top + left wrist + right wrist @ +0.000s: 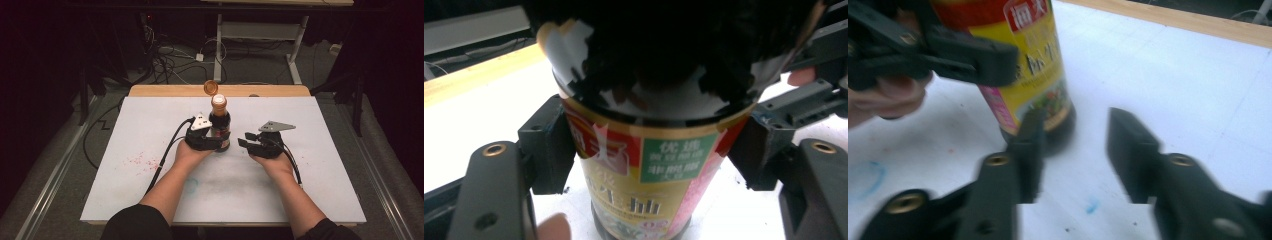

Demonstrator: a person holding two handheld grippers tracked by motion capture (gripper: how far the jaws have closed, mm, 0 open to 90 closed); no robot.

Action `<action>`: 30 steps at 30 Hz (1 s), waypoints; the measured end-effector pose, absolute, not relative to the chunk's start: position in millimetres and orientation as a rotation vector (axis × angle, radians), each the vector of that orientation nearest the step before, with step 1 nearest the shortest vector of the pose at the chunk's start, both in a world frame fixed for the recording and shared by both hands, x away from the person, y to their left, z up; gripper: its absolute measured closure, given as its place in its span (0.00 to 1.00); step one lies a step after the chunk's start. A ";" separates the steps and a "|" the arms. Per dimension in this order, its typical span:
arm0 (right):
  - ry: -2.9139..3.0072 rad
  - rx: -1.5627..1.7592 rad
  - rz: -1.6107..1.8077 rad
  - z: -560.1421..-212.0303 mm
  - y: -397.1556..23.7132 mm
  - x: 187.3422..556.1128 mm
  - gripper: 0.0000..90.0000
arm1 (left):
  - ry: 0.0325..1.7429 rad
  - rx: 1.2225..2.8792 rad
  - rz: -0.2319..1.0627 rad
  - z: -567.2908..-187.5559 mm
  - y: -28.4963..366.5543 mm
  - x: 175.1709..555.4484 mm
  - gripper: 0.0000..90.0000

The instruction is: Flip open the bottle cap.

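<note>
I see the bottle (219, 125) standing upright on the white tabletop (310, 165), a little toward the far edge and about midway between the left and right edges. Its orange flip cap (211, 88) hangs open, tipped up over the neck. My left gripper (216, 141) pinches the bottle: in the left gripper view both black pads press the yellow and red label (644, 175) from either side, and the bottle's dark upper part is blotched and hard to read. My right gripper (243, 139) sits just beside the bottle on its right, low over the tabletop, jaws spread with nothing between them. In the right gripper view its jaws are blurred, and the bottle's base (1048, 117) stands just past the left jaw; I cannot tell whether that jaw touches it.

The tabletop is a white sheet, scuffed grey near the middle. I see a scatter of red specks (140, 161) toward the left edge and a faint blue ring (191, 185) near the front edge. A bare wooden strip (165, 90) runs along the far edge. Beyond it the room is dark: a grey carpeted floor (260, 67), a tangle of cables (167, 57), and the white legs of another desk (295, 47). Metal rails (50, 192) run along the floor by the left and right edges.
</note>
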State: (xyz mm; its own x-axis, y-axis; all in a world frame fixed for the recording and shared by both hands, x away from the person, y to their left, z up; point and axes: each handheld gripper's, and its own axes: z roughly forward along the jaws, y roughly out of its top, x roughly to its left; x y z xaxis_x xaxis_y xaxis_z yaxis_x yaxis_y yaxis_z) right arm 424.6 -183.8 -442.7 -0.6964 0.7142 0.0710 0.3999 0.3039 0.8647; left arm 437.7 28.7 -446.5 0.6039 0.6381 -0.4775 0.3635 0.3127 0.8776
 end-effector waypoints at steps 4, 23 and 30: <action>2.229 0.998 1.347 -450.3 -185.5 421.9 0.33 | 1.007 1.300 0.209 -453.4 32.9 439.1 0.22; 2.179 0.998 1.292 -465.8 -207.4 389.2 0.01 | 1.074 1.378 0.217 -488.0 90.8 395.1 0.00; 2.152 0.997 1.263 -471.1 -227.7 370.8 0.01 | 1.111 1.367 0.249 -489.8 125.6 369.2 0.00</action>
State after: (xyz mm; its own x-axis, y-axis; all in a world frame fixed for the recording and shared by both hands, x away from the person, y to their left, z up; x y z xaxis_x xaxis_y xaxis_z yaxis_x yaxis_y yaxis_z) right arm 370.8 -227.7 -471.1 -0.6370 0.7706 -0.0203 0.3581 0.3191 0.8774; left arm 369.2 125.6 -489.8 0.5061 0.7158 -0.4812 0.4423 0.2636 0.8573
